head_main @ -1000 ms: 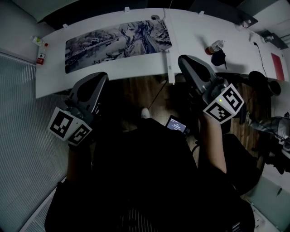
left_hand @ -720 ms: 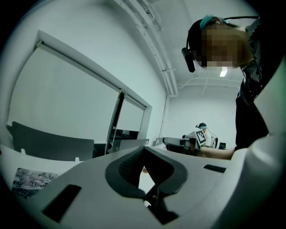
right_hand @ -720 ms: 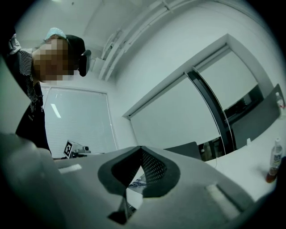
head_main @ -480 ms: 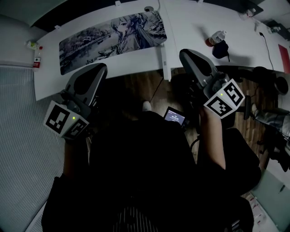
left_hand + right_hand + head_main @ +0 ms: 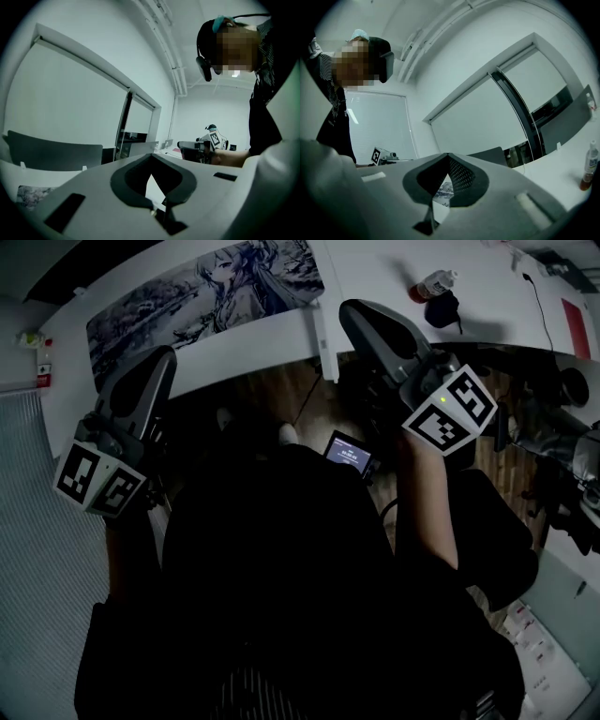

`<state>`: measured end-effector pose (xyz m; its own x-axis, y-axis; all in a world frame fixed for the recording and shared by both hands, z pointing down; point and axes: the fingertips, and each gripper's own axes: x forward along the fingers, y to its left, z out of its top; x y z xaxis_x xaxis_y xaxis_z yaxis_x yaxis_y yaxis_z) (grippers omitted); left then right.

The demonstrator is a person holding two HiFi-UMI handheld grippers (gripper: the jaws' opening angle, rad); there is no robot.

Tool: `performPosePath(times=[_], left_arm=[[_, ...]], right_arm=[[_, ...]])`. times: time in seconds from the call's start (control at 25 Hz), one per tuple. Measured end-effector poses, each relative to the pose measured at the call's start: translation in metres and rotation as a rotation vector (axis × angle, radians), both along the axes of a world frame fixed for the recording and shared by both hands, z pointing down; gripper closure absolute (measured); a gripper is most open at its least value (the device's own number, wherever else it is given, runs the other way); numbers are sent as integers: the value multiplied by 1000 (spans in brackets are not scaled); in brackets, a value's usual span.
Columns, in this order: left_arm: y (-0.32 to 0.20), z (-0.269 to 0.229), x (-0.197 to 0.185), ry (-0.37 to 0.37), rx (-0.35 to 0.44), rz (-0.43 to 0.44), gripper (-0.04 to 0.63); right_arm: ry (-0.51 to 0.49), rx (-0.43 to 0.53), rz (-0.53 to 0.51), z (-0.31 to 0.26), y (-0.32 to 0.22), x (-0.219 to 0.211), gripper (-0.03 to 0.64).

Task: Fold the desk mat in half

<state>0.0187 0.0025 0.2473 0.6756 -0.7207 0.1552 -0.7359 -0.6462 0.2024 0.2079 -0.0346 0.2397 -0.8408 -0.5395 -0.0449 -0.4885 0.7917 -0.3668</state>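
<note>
The desk mat point(image 5: 202, 292), printed with a grey drawn figure and landscape, lies flat and unfolded on the white surface point(image 5: 375, 268) at 11 o'clock in the head view. Its right end lies near the seam between 2 desk sections. At 1 o'clock a small bottle point(image 5: 433, 284) lies on the surface, touching a dark bundle point(image 5: 441, 310). The right gripper view shows a reddish-brown layer at the bottle's base.

Below the surface edge is wooden floor point(image 5: 281, 404), with a small lit screen point(image 5: 347, 451) at the centre. A ribbed grey panel point(image 5: 37, 549) runs down at 8 o'clock. The room has white walls and drawn pale window blinds point(image 5: 487, 126).

The left gripper point(image 5: 150, 367) and the right gripper point(image 5: 361, 315) hang short of the surface edge. Both have their fingers closed tip to tip, with nothing between them.
</note>
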Motion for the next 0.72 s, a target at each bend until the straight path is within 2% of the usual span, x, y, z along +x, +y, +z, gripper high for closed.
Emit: performPosePath(times=[0.12,0.28,0.44,0.6,0.72], left_arm=[[-23,1,-12,-25,24,49,589],[-47,-6,-35,18,33,105,589],[-69,-10,-60,26,54,156,589],[-79,-1,-87,61,37,202,589],[-83,6,-103,37,39,231,589]], right_arm=[[-19,-8,41,-8,-10,-14,617],[0,3,82,-20,-25,-47,617],[6,5,79,-30,-44,-97,617],[43,-14,89,-20,-51,-143,617],[42,-34,114,-17,-57,-159,617]])
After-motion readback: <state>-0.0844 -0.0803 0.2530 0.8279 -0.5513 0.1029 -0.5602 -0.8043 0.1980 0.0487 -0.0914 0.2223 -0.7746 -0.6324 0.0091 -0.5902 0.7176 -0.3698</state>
